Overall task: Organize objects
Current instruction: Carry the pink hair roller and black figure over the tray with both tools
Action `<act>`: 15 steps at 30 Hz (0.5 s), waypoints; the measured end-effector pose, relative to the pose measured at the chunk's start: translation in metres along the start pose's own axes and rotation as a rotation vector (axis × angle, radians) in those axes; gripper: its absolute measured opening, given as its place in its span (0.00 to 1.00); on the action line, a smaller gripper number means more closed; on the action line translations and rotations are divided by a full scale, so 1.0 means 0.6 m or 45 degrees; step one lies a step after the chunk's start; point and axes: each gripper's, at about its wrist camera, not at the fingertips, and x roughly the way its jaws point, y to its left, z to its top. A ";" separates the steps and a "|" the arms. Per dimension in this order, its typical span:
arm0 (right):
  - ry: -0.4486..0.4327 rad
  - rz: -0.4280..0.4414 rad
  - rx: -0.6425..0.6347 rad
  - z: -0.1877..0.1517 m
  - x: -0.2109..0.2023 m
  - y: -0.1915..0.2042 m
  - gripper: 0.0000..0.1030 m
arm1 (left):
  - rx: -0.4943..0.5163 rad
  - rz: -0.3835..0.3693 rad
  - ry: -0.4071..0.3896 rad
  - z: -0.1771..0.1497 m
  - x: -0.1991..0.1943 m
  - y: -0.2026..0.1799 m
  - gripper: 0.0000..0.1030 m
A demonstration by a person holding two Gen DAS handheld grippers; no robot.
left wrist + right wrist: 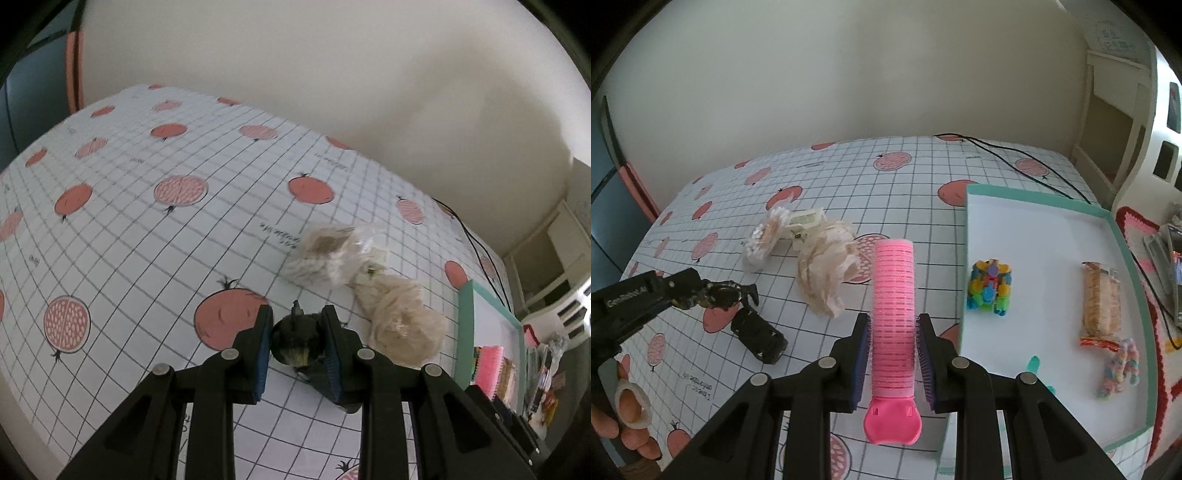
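My right gripper [893, 325] is shut on a pink hair roller [894, 295], which it holds upright above the table just left of the teal-rimmed tray [964, 258]. The left gripper [297, 317] is shut on a small dark object with yellowish marks [295, 341] and holds it just above the cloth. The right wrist view shows this left gripper [733, 293] at the left, gripping the dark object [718, 295]. A black toy-like item [759, 336] lies on the table beneath it.
The tray holds a cluster of coloured clips [990, 290], a wrapped snack [1100, 302] and pastel candy [1119, 369]. A bag of cotton swabs [764, 240], a white box [805, 219] and a beige crumpled bundle [827, 266] lie mid-table. A black cable [1004, 147] runs along the back. A person's hand [628, 417] shows at the lower left.
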 end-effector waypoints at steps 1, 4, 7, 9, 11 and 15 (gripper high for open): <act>-0.001 -0.003 0.001 0.000 -0.001 -0.002 0.26 | 0.005 -0.006 -0.002 -0.001 -0.002 -0.004 0.27; -0.003 -0.013 0.012 0.001 -0.004 -0.014 0.26 | -0.008 -0.033 -0.007 0.000 -0.005 -0.009 0.27; -0.002 -0.019 0.023 0.001 -0.006 -0.021 0.26 | -0.005 -0.049 -0.031 0.001 -0.014 -0.015 0.27; -0.001 -0.023 0.025 0.001 -0.006 -0.024 0.26 | 0.003 -0.058 -0.046 0.003 -0.020 -0.019 0.27; -0.003 -0.026 0.029 0.001 -0.008 -0.026 0.26 | 0.000 -0.076 -0.061 0.005 -0.026 -0.022 0.27; -0.006 -0.023 0.029 0.002 -0.010 -0.027 0.26 | -0.028 -0.133 -0.079 0.008 -0.037 -0.025 0.27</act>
